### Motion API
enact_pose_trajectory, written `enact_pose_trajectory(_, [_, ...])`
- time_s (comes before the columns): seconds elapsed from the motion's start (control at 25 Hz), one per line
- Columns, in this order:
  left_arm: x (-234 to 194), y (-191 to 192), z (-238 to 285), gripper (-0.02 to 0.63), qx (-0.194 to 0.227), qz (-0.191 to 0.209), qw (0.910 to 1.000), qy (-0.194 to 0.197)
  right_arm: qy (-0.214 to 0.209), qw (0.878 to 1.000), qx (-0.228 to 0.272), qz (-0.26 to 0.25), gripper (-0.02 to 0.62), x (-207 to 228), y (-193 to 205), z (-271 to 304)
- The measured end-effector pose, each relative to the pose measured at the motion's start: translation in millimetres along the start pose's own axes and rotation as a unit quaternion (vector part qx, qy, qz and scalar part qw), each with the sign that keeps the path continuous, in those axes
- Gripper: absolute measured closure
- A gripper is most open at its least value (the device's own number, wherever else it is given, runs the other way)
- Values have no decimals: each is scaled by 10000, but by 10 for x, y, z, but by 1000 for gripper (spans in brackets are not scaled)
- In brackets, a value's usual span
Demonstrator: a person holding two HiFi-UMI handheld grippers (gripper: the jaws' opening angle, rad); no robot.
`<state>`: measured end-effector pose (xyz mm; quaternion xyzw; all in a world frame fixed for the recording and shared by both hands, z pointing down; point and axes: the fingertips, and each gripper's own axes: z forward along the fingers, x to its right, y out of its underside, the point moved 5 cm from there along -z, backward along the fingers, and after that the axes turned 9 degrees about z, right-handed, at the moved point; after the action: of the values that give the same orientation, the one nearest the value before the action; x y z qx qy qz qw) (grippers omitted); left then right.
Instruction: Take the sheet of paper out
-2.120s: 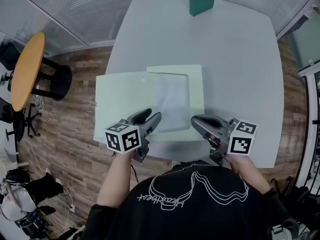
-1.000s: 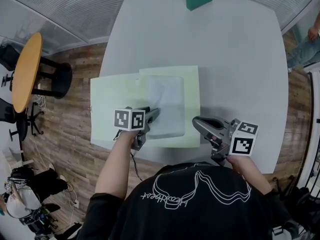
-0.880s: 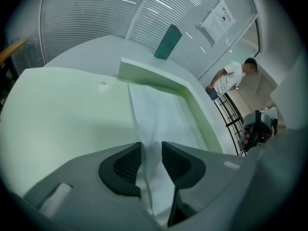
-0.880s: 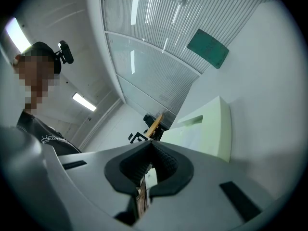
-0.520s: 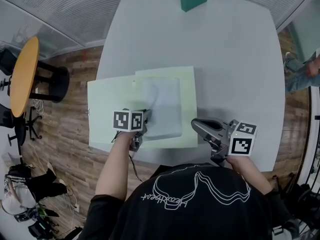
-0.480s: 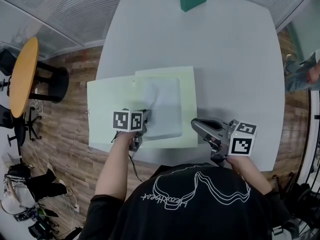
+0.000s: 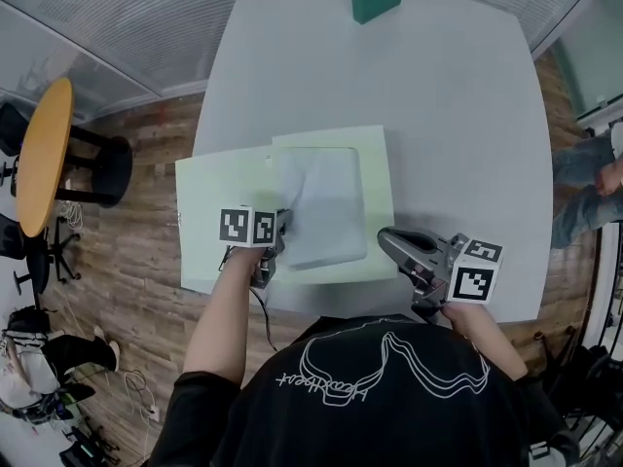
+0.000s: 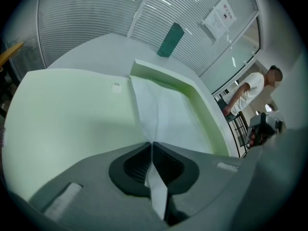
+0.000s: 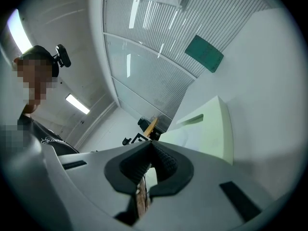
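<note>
Since two seconds ago the left gripper (image 7: 279,230) has swung in from the near edge of the folder (image 7: 219,217) and tipped down onto the sheet of paper (image 7: 326,207). Its jaws have just been closing and now pinch the near left corner of the sheet, which runs up between the pads as a thin white strip in the left gripper view. The sheet lies on the right half of the open green folder, on the grey table (image 7: 448,115). Its long side runs away from the person, and nearly all of it lies ahead and to the right of the pinching jaws. From there a raised fold runs off along the paper. The left hand is clearly the nearer one, with its forearm reaching in from the near left and the gripper pointing steeply down. The right gripper (image 7: 384,237) hangs just off the folder's near right corner, roughly level and aimed left. Its jaws are pressed together on nothing. Freeing the sheet probably means drawing that corner up and back toward the person.
</note>
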<state>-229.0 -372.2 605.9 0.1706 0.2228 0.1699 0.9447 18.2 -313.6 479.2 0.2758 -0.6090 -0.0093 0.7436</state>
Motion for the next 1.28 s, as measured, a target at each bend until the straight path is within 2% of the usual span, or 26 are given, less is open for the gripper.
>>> enact_pose_trajectory(0.56, [-409, 375, -440, 586, 64, 234, 9995, -194, 151, 9997, 175, -83, 588, -416, 471, 349])
enact_pose_trajectory(0.92, [-608, 518, -644, 588, 299, 215, 9988, -328, 247, 9993, 196, -210, 588, -612, 700, 518])
enact_pose_trajectory(1.28, [-762, 680, -903, 589, 604, 169, 9961, -621, 262, 9989, 241, -297, 588, -771, 941, 585])
